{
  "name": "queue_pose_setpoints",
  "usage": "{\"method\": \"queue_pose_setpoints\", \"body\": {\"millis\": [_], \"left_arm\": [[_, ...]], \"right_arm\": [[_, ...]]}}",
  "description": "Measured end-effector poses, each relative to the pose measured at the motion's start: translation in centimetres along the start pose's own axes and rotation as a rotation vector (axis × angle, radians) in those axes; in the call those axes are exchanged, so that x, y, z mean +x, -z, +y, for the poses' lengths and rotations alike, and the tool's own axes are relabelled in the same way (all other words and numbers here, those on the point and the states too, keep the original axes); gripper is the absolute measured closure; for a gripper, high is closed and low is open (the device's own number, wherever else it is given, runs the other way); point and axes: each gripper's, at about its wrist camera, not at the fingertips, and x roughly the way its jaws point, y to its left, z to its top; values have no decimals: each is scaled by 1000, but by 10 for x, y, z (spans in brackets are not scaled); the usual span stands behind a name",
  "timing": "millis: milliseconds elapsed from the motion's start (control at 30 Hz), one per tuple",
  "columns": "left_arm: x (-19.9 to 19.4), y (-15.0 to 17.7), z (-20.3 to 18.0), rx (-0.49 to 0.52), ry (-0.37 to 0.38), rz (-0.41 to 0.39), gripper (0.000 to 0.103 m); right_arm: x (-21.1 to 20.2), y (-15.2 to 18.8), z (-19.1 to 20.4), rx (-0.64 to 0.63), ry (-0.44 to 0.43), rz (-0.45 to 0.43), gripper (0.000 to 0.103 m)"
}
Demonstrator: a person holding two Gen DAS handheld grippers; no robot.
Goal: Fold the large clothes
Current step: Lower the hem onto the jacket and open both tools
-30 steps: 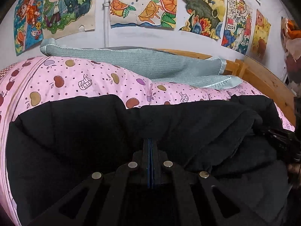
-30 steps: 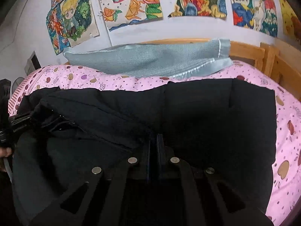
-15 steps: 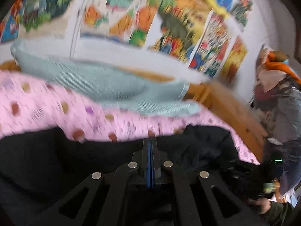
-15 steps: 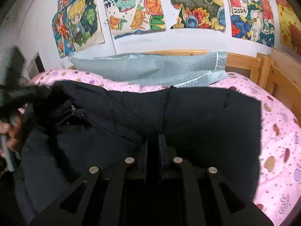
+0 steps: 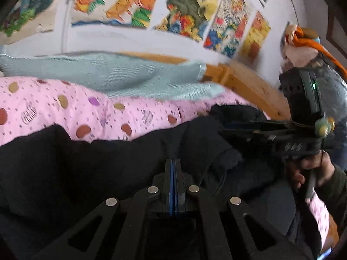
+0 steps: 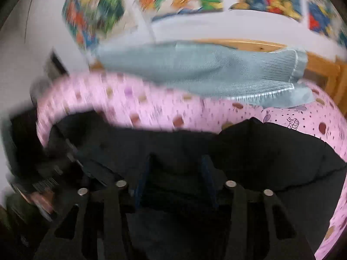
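A large black garment (image 5: 91, 164) lies spread over the pink spotted bedspread (image 5: 65, 110); it also fills the lower half of the right wrist view (image 6: 271, 151). My left gripper (image 5: 172, 162) has its fingers pressed together over the black cloth; whether any cloth is pinched between them is hidden. My right gripper (image 6: 176, 162) is open, its two fingers apart over the garment. In the left wrist view the right gripper (image 5: 238, 130) reaches in from the right, held by a hand. The left gripper shows blurred at the left of the right wrist view (image 6: 65, 162).
A folded grey-green blanket (image 5: 112, 73) lies at the head of the bed, against the wooden bed frame (image 5: 245, 86). Colourful drawings (image 5: 177, 6) cover the wall. Hanging clothes (image 5: 303, 43) are at the right.
My right gripper has opened; it was shut before. Both grippers have swung toward each other over the garment, and the right wrist view is motion-blurred.
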Motion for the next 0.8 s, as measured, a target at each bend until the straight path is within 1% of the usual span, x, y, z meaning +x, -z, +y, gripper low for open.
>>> {"method": "queue_pose_setpoints", "body": {"millis": [67, 100, 133, 167, 200, 300, 400, 467, 500, 533, 567, 600, 633, 700, 733, 800], "left_arm": [[4, 4, 1, 36, 12, 41, 101], [7, 5, 0, 59, 14, 71, 101], [11, 6, -3, 84, 8, 99, 101], [15, 7, -6, 113, -10, 126, 101], [19, 8, -10, 136, -28, 151, 101], [37, 11, -16, 170, -89, 198, 101], [58, 16, -18, 183, -151, 244, 100], [65, 17, -16, 171, -174, 254, 99], [64, 17, -17, 165, -176, 242, 99], [59, 17, -19, 165, -169, 216, 99], [50, 16, -19, 156, -139, 178, 100], [39, 15, -17, 118, -78, 143, 100], [26, 14, -12, 42, 24, 97, 100], [10, 12, -5, -50, 159, 30, 100], [7, 9, -5, -64, 179, 16, 100], [10, 6, -12, -39, 169, 39, 100]], "right_arm": [[4, 10, 7, -84, 5, 36, 66], [7, 15, 11, -153, 7, 81, 66], [11, 22, 15, -229, 27, 116, 66], [14, 25, 17, -277, 37, 138, 66], [18, 26, 18, -298, 42, 150, 66], [39, 29, 11, -273, 52, 175, 66], [63, 34, 10, -279, 71, 190, 66], [71, 37, 7, -270, 69, 184, 66], [71, 39, 6, -269, 67, 167, 66], [67, 42, 6, -269, 61, 137, 66], [61, 45, 3, -262, 50, 102, 66], [54, 48, 2, -254, 39, 69, 66], [43, 53, -3, -250, 25, 29, 66], [20, 62, -9, -224, 4, -51, 66], [12, 64, -11, -214, 12, -69, 66], [0, 69, -10, -207, 95, -78, 66]]}}
